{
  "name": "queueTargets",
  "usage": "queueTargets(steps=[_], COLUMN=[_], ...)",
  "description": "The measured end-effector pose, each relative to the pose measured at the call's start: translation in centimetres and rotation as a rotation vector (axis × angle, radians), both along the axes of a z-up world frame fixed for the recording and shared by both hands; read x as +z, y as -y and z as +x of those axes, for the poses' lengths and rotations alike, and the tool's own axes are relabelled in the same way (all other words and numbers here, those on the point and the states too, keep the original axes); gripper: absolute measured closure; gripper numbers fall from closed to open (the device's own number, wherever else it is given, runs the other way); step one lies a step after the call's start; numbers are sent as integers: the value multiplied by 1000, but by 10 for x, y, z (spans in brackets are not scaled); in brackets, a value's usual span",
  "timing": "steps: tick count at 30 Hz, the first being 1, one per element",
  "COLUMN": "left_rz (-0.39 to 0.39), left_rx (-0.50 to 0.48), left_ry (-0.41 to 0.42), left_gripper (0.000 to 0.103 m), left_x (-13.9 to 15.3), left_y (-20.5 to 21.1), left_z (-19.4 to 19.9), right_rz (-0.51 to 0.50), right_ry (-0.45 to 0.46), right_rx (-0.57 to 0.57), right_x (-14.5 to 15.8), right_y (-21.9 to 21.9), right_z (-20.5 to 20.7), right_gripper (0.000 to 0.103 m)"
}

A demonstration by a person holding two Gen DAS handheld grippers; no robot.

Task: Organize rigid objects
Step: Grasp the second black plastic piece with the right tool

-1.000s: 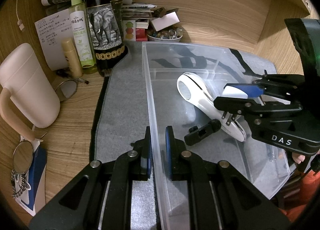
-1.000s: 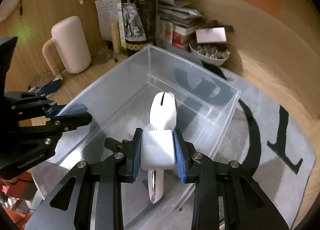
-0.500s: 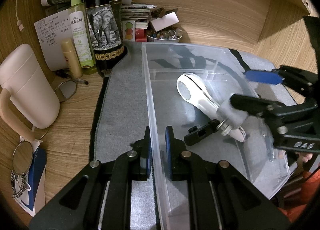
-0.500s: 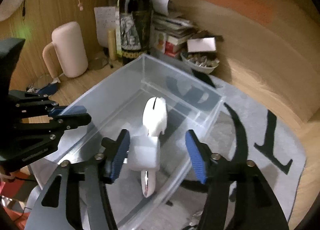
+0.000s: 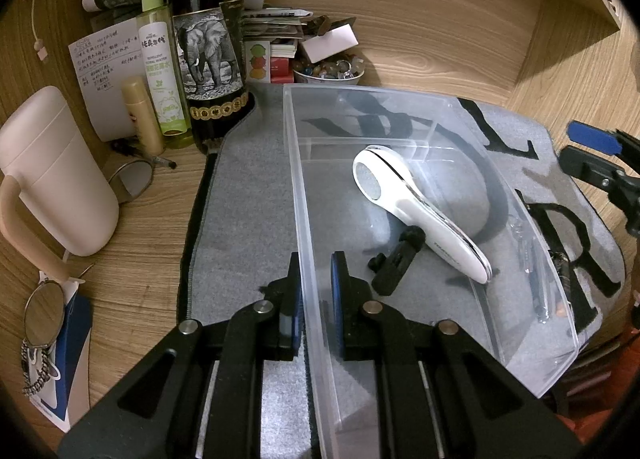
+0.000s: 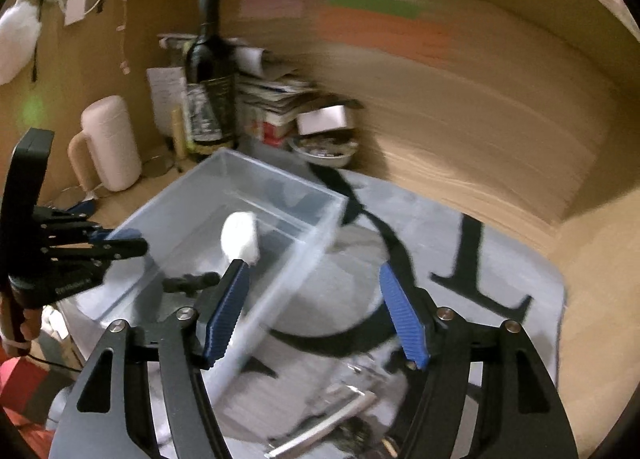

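The white handheld device lies on the floor of the clear plastic bin, its round head toward the bin's far end and its handle slanting to the near right wall. A small black clip-like part lies touching its handle, on the near side. The bin stands on a grey mat with black lettering that covers the middle of the desk.

The left gripper is clamped on the bin's left wall near its near corner, one blue pad on each side of the plastic. The right gripper hangs above the mat just right of the bin, jaws spread wide and holding nothing; this view is motion-blurred.

Along the desk's back edge stand a dark wine bottle, a green spray bottle and a bowl of small stones; a pale mug sits at the left edge.
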State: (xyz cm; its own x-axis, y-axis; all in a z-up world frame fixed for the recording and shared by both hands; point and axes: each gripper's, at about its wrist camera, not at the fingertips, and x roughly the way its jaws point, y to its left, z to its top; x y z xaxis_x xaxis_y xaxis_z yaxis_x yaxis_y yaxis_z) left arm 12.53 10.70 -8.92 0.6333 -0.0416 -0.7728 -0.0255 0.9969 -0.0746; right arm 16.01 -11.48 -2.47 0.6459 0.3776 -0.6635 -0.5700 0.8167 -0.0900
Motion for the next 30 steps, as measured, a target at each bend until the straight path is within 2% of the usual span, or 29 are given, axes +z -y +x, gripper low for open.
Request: queueTargets(steps=[7,12,18,24,26,30], left_rz=[2,-1,0,-4,-5,-6], left_rx=[0,1,0,1,2,1], left_ry=[1,1,0,1,1,2], left_gripper=[92,92,92,92,92,92], left_x=[0,0,0,1,1,1], left_y=[0,0,0,1,2,1], left_z=[0,0,0,0,1,1], right_rz=[17,-7,-2,14,26,22], right_ry=[-28,-105,-216,-269,-269,-294], right_rx=[-131,-195,-186,-201,-231,-268], right_x=[-9,-36,-73,-87,-87,-94], right_y=[48,68,71,68,71,75], right_z=[-2,4,14,35,44,62], right_gripper=[37,37,37,38,41,57])
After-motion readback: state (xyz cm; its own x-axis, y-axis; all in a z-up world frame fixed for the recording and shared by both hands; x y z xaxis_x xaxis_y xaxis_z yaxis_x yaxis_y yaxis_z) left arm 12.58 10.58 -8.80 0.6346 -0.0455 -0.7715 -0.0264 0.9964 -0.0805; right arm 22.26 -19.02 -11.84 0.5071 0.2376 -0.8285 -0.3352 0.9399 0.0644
